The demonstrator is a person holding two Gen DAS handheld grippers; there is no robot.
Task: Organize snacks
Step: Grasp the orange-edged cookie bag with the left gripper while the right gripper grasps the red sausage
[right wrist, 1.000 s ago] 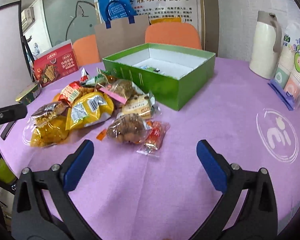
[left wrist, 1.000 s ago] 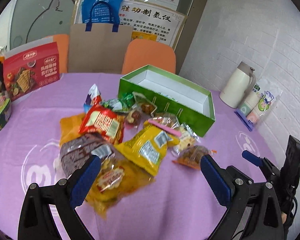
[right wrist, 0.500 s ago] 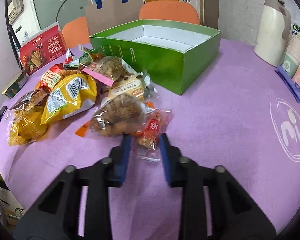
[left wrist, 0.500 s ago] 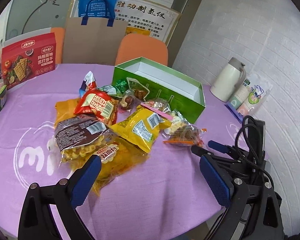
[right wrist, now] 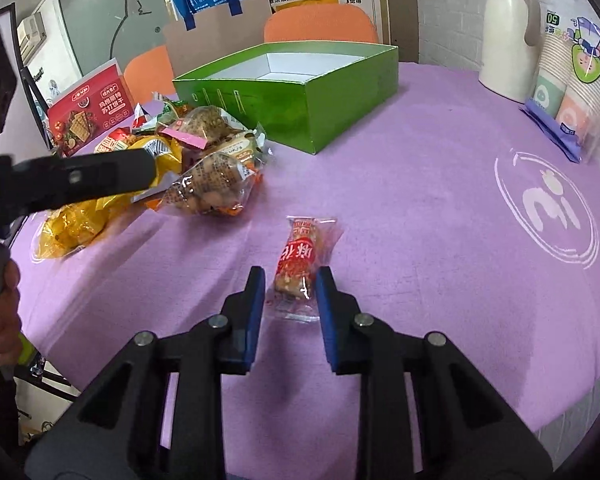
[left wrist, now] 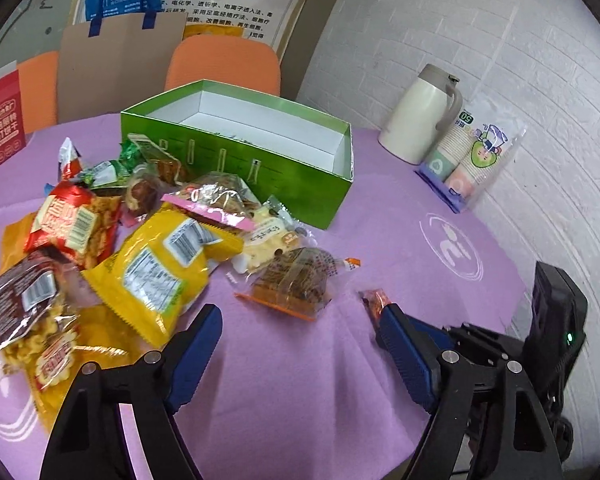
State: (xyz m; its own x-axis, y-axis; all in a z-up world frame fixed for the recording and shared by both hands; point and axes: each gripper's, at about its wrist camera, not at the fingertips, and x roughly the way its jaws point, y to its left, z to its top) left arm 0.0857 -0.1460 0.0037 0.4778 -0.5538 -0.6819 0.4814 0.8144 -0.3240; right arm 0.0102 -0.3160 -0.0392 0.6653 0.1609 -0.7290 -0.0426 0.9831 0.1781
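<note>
— Where's the right gripper (right wrist: 290,280)?

— I've got it pinching the near end of a small red snack packet (right wrist: 300,258), which lies on the purple table (right wrist: 440,220), apart from the snack pile (left wrist: 148,240).

— And the left?

— My left gripper (left wrist: 304,332) hangs spread wide, holding nothing. The green box (left wrist: 240,152) stands open behind the pile.

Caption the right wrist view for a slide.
Right gripper closed on a small red snack packet, the green box waiting beyond.
</note>
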